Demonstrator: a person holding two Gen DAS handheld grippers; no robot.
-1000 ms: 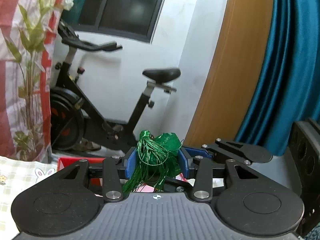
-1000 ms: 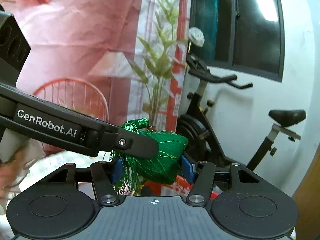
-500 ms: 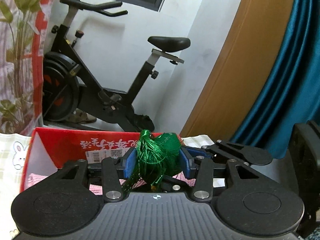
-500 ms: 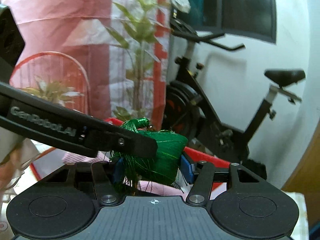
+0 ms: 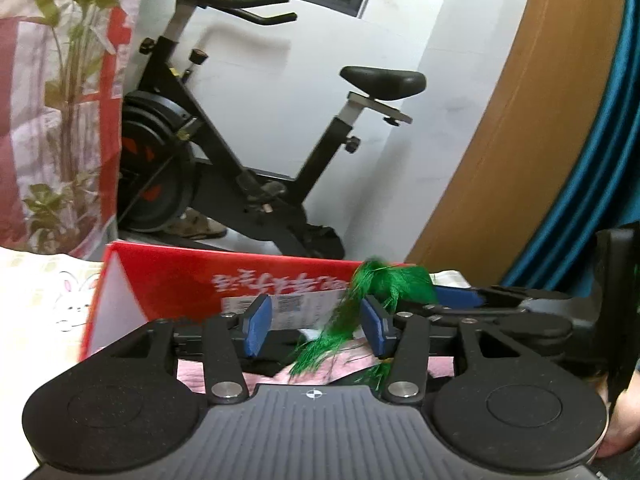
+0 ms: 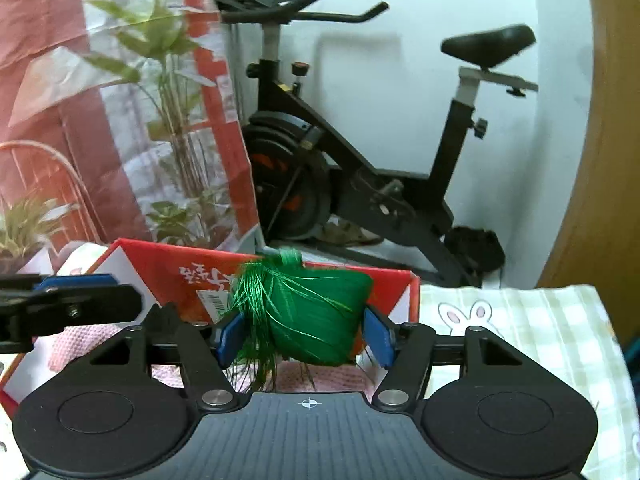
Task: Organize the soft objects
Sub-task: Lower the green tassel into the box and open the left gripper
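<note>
1. Where your left gripper [image 5: 316,326] looks past its own body, the box [image 5: 168,280] floor is mostly hidden; only pink cloth [image 5: 192,376] and something dark show between the fingers, and the tassel [image 5: 384,284] is blurred.
2. Your right gripper [image 6: 306,338] also covers the box's near part; a barcode label [image 6: 212,302] peeks out behind the tassel.
3. Beyond the box at 12 o'clock stands an exercise bike [image 5: 240,152]; a plant [image 6: 172,92] behind plastic sheeting sits at 10 o'clock in the right view, and a bunny-print cloth [image 6: 520,328] spreads at 3 o'clock.
4. Your left gripper's jaws are opening and grip nothing: the tassel's head lies off at 2 o'clock, past the right pad, with only loose threads trailing across the gap.
5. Your right gripper's jaws are opening with the tassel's green body between them; whether the pads [image 6: 378,336] press on it I cannot tell. It hangs over the box.
</note>
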